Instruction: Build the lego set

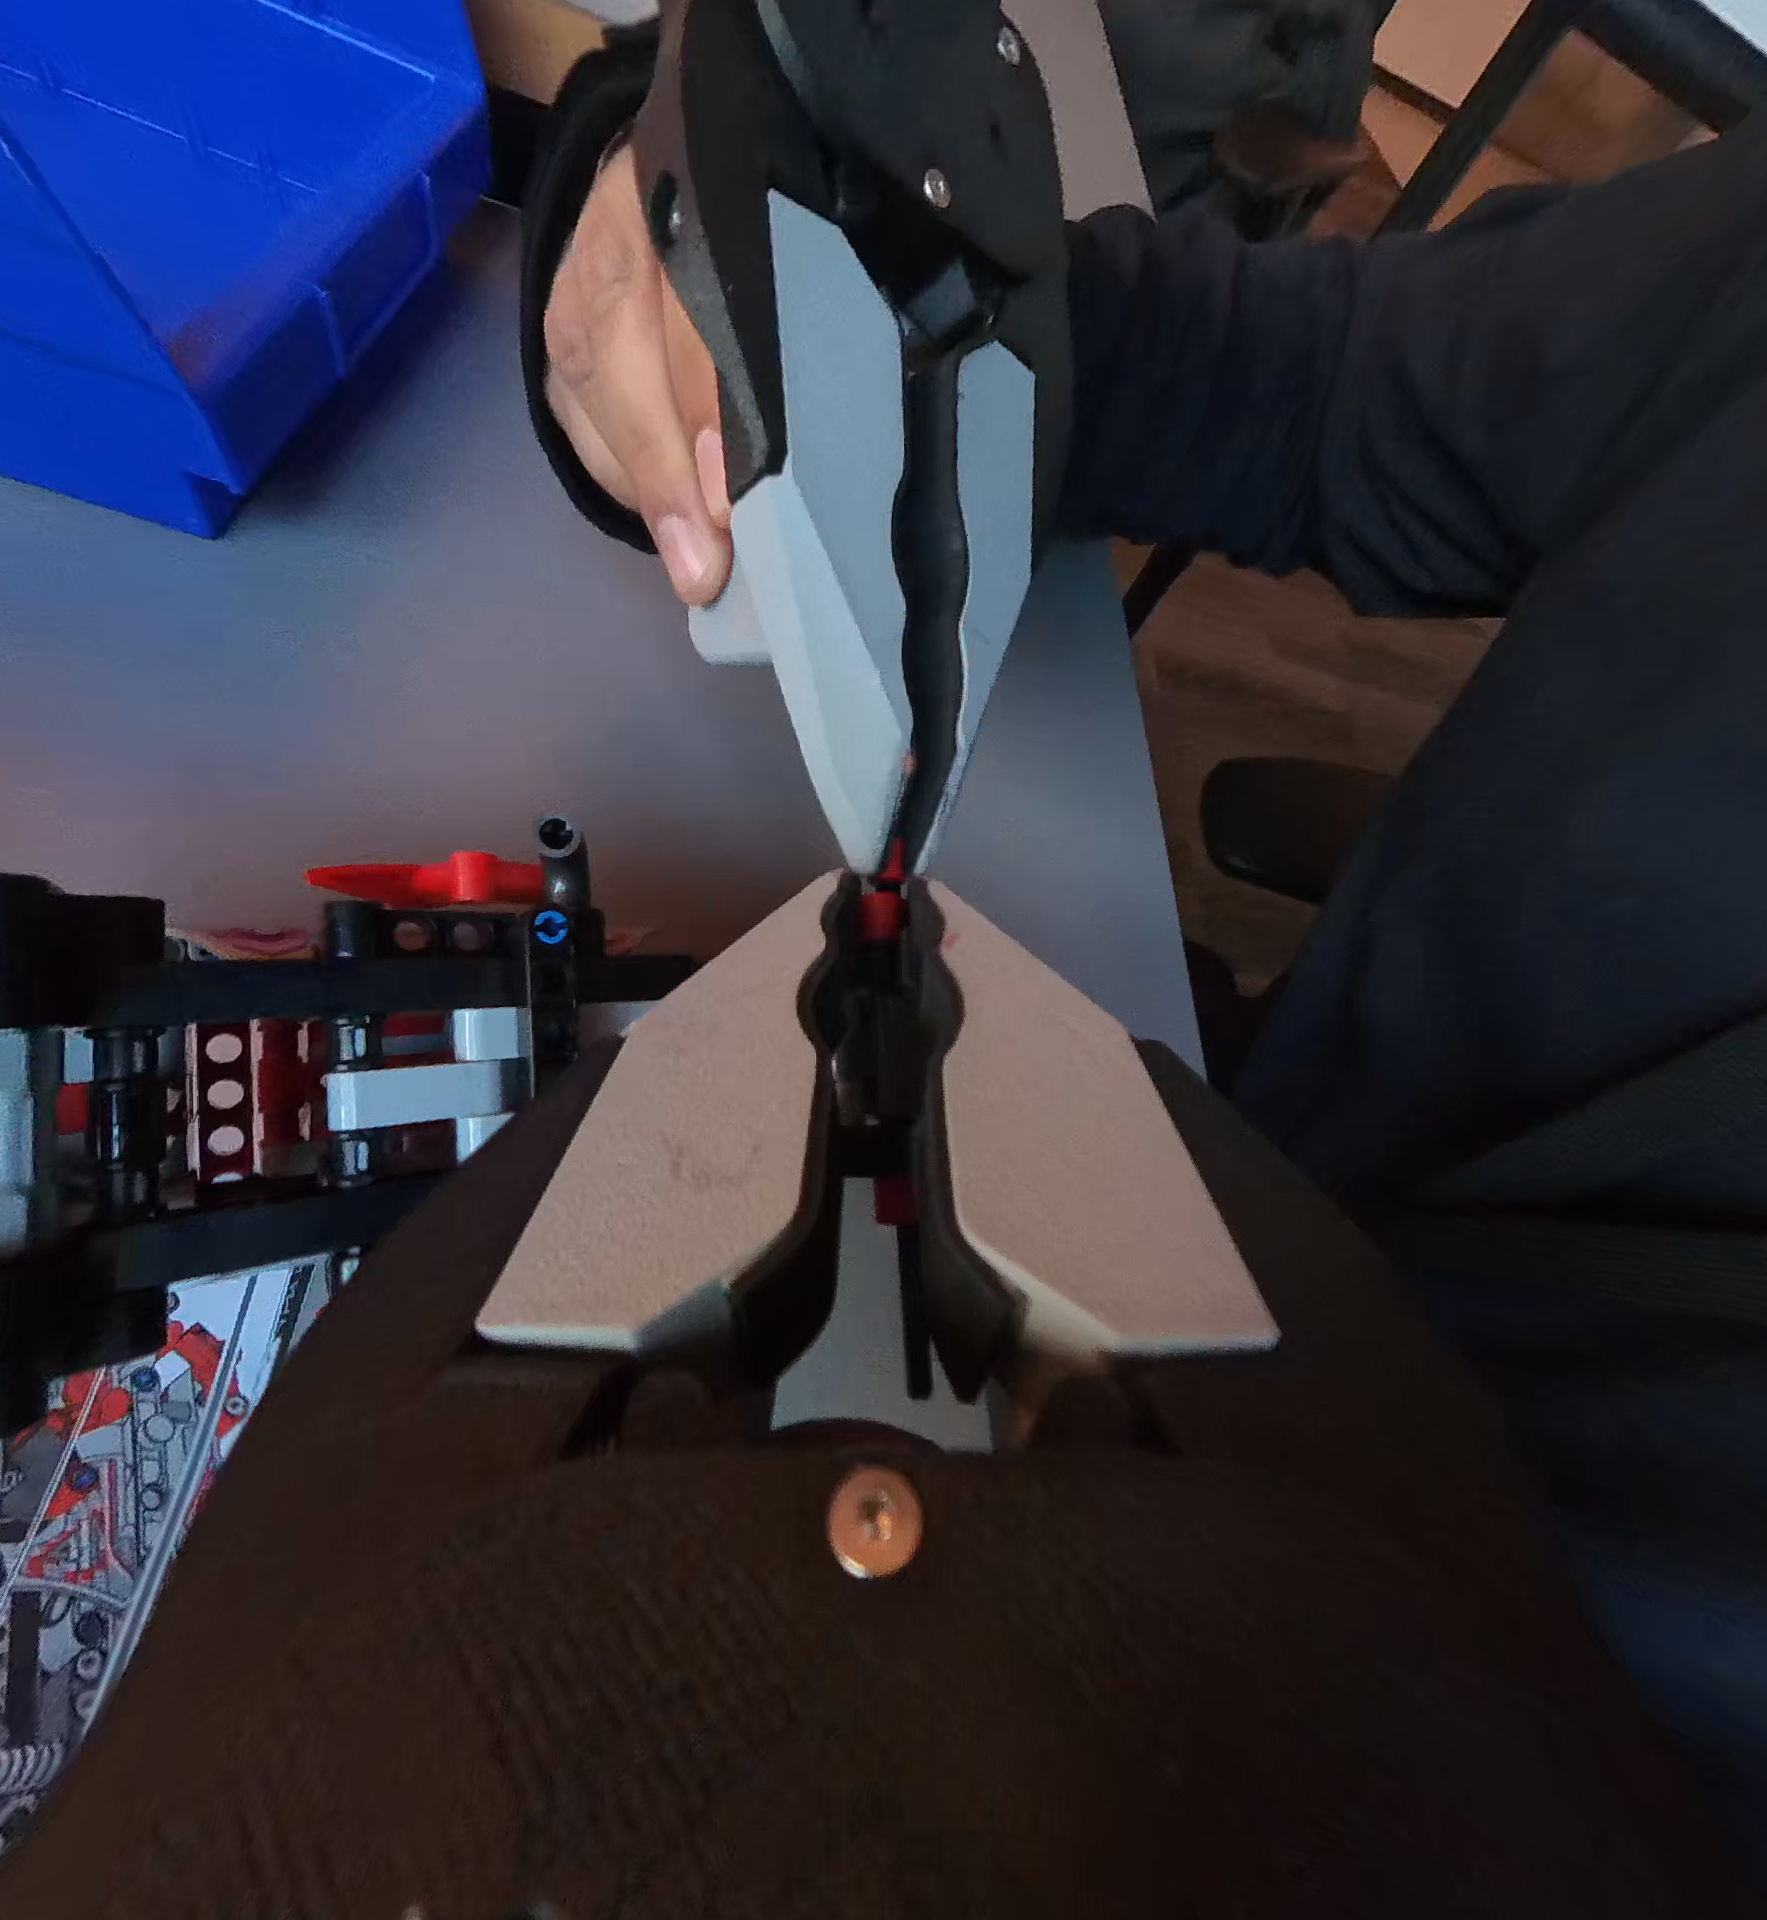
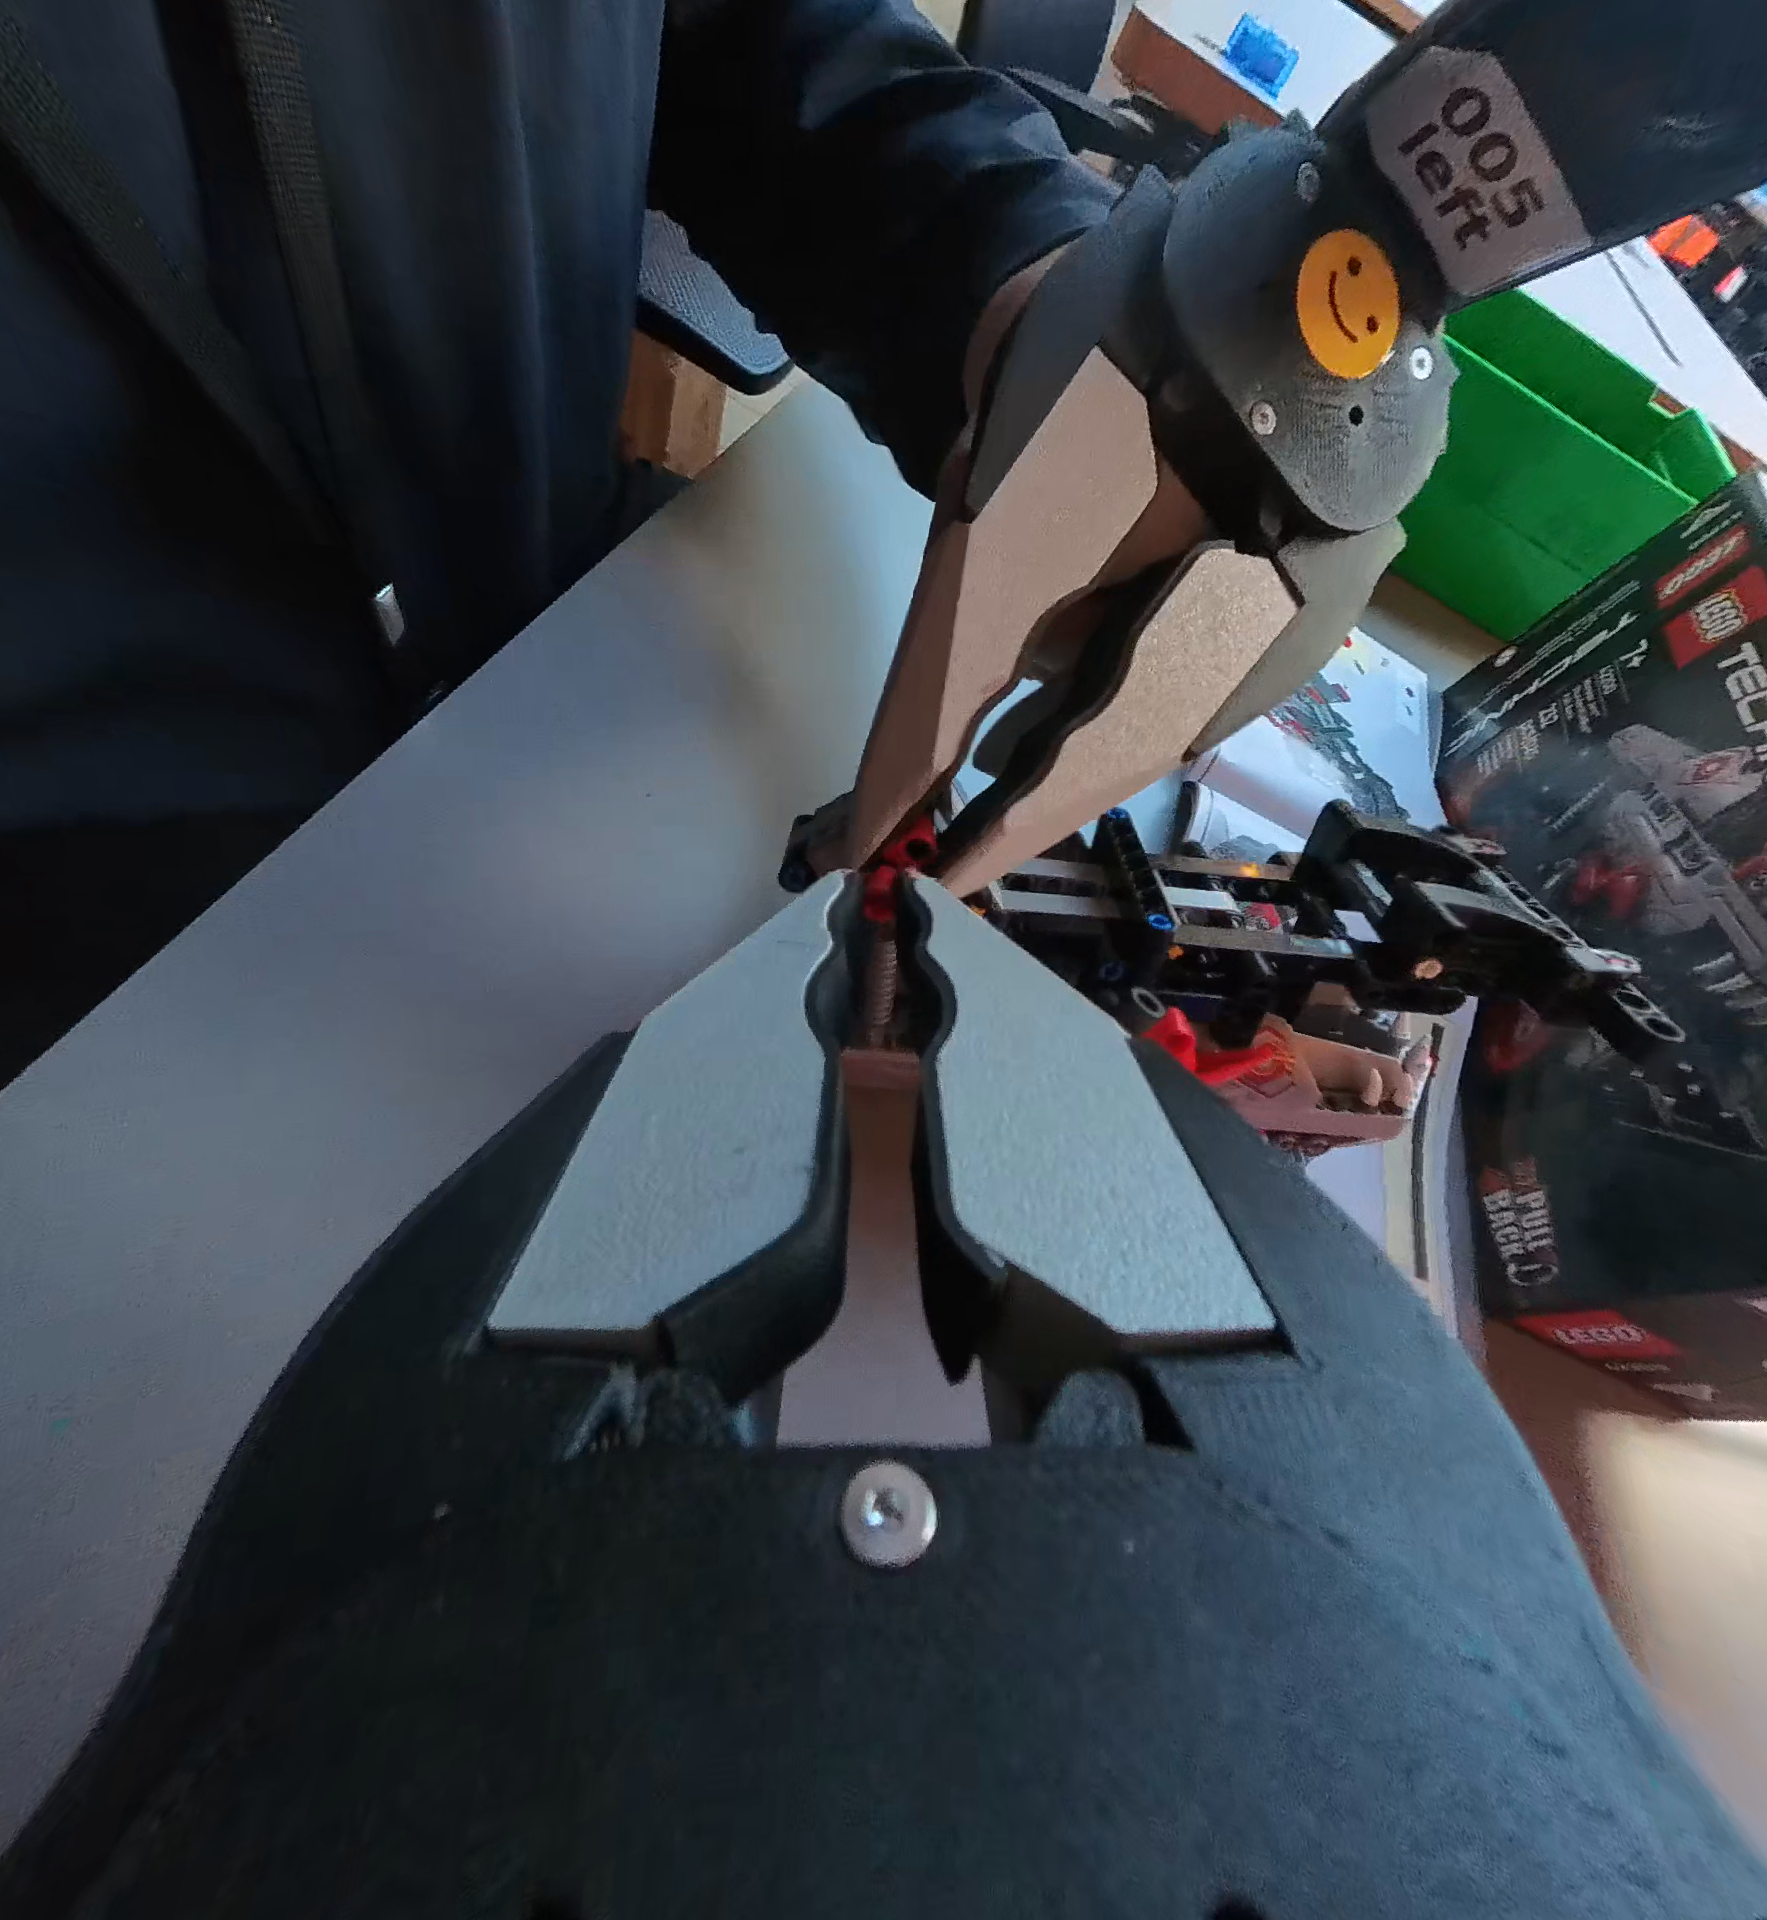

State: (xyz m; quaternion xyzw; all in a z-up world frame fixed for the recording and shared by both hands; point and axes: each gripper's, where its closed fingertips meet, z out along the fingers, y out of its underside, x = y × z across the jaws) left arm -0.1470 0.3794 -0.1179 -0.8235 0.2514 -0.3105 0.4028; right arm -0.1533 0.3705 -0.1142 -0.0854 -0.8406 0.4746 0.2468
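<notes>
The left hand-held gripper (image 1: 884,914), with its tan-faced fingers, is clenching a small red-and-black pin-like lego piece (image 1: 879,920) right at its tips, the piece's long axis running along the fingers and its red end pointing outward. The right hand-held gripper (image 2: 884,894), with grey-faced fingers, is meeting it tip to tip and is clamping a small red connector piece (image 2: 881,896) with what looks like a ribbed shaft running back between its fingers; whether the two grippers are holding one shared part or two mating parts is hard to tell, since the joint is tiny and partly hidden. Both grippers are working in the air above the pale grey surface (image 2: 443,935), close to its edge beside the person's dark-sleeved body. The coming move seems to turn on keeping the two axes in line, each piece lying straight ahead of the opposite gripper's tips, so a push along that line would seat them. The half-built black, grey and red lego chassis (image 1: 235,1039) is sitting on the surface to the left of the left gripper's fingers, resting partly on the printed instruction sheet (image 1: 58,1507), with a blue plastic bin (image 1: 162,239) farther off beyond it.
</notes>
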